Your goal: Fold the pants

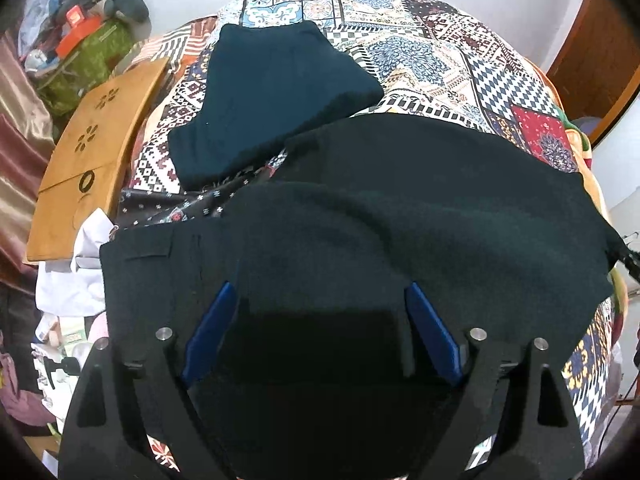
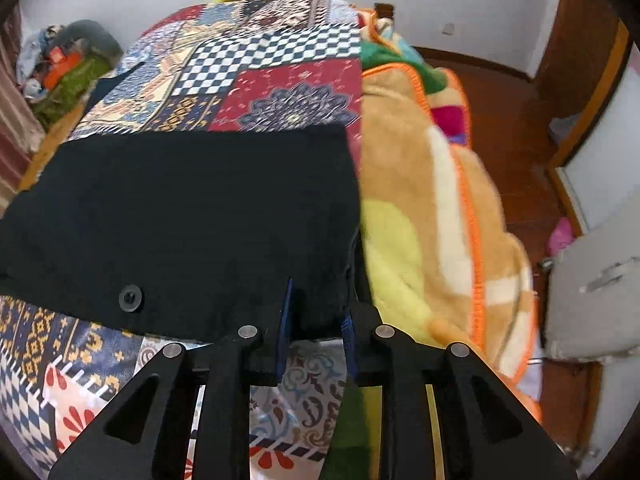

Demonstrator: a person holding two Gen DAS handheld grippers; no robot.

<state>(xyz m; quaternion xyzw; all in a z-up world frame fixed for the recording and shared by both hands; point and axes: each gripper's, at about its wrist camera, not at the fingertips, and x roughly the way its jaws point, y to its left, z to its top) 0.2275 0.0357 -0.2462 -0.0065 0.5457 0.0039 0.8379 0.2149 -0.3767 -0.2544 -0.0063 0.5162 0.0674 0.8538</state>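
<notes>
While the black pants (image 1: 400, 208) lie folded flat on the patchwork bedspread (image 1: 420, 52), the left gripper (image 1: 320, 300) hangs spread wide above them; only the right view shows the right gripper (image 2: 316, 304) pinching their corner beside a button (image 2: 130, 298).

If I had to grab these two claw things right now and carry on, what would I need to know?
Left claw: open wide over the black pants, nothing gripped.
Right claw: nearly shut, with the pants' corner between its pads; whether it still pinches the cloth is unclear.
Pants: lying on the patterned bedspread, already doubled over, button near the front edge. A folded dark teal garment sits farther back, apart from them.
Done: at least one fold, it seems.
Left: probably smooth it flat and fold once more to match the teal one.
</notes>
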